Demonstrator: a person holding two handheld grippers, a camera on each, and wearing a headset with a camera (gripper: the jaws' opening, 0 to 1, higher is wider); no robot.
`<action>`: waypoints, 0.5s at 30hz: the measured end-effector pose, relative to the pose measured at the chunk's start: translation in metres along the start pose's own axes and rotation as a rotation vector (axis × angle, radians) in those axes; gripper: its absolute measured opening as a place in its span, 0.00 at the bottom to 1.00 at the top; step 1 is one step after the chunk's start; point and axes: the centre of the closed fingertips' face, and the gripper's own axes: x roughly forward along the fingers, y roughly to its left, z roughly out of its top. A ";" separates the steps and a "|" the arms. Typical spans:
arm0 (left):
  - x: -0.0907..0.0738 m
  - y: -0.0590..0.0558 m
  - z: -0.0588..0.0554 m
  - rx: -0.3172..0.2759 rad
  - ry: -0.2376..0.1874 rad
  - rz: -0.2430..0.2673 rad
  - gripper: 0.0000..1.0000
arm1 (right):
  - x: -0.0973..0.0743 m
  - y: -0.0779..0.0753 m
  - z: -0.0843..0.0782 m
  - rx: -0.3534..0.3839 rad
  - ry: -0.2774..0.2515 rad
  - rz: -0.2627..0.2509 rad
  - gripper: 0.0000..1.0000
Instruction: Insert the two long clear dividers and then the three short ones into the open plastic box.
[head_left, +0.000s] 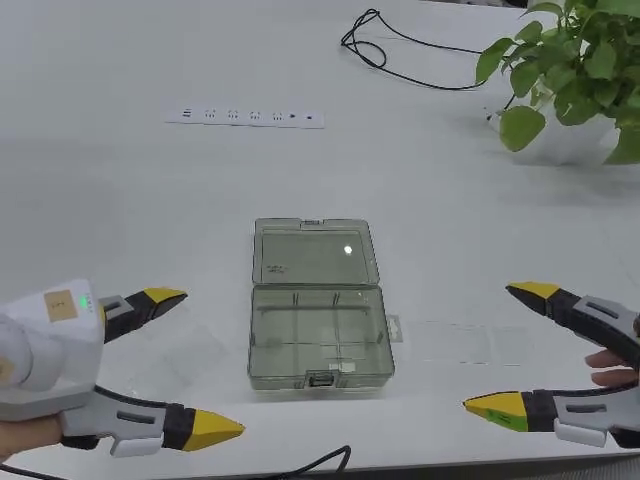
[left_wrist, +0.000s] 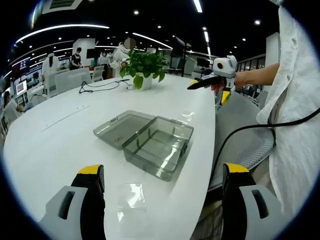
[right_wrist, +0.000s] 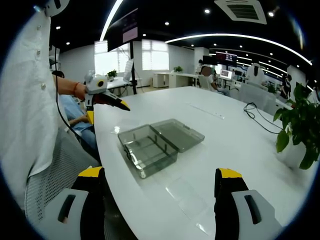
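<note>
The left gripper (head_left: 190, 362) hovers over the near left edge of the table (head_left: 100, 200), its jaws spread wide and holding nothing. Flat on the table between those jaws lie the left dividers (left_wrist: 131, 196), clear and faint against the white top; I cannot tell how many there are. Far behind them lies a power strip (head_left: 245, 116).

In the middle sits the box (head_left: 318, 340), smoky grey, with its lid (head_left: 315, 252) thrown fully back and resting flat and its latch toward the person. Thin lines cross its tray, but I cannot tell whether they are seated dividers or moulded ribs.

Just to the right of the box, the right dividers (head_left: 455, 342) lie flat in a row: a longer clear piece, then a shorter one beside it.

The right gripper (head_left: 512, 350) hovers near them at the near right edge, its jaws also wide and empty. At the back right are a black cable (head_left: 400, 50) and a plant (head_left: 575, 60).
</note>
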 end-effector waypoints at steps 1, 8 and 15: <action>0.000 0.000 0.000 0.000 0.000 0.000 1.00 | 0.000 0.000 0.000 0.001 0.000 0.001 0.91; 0.000 -0.001 0.000 -0.001 -0.001 -0.003 1.00 | 0.000 0.000 0.000 0.000 0.000 0.001 0.91; 0.000 0.000 0.001 0.003 0.002 -0.005 1.00 | -0.001 0.000 0.000 0.000 0.000 -0.001 0.91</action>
